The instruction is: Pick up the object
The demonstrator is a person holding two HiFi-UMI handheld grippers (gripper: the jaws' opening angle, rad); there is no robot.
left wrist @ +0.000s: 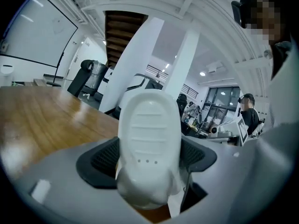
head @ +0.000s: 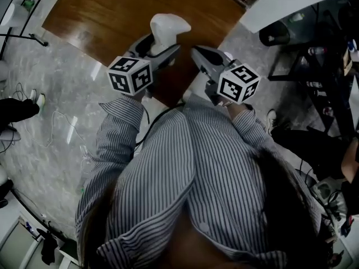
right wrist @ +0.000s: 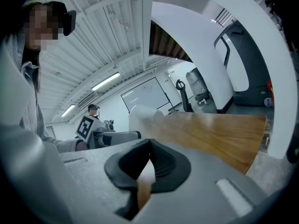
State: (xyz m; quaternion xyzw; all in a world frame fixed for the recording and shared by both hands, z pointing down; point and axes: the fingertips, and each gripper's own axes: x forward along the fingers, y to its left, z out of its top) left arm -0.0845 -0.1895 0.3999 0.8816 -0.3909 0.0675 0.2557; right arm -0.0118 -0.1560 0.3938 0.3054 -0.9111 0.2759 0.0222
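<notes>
**Left tongs holding white object, right tongs empty**

Left tongs (head: 164,48) (left wrist: 150,158): jaws partway open, both black ribbed pads (left wrist: 103,158) pressed against the sides of a white plastic object (head: 168,28) (left wrist: 149,134). The object sits over the wooden tabletop (head: 112,15) (left wrist: 42,120), close to its near edge.

Right tongs (head: 197,54) (right wrist: 149,160): jaws together at the tips, nothing between them. Only tabletop wood (right wrist: 219,134) shows through the slit below.

Hard to read: the object's lower end sits down between the pads, out of sight. Can't tell whether it clears the tabletop. The tabletop's near corner is covered by both tongs and the striped shirt (head: 185,178).

Orientation: the object's long axis runs in line with the left tongs. Its rounded end points away from the person, towards the tabletop's far side. A ribbed face with three small holes is turned to the left gripper view.
</notes>
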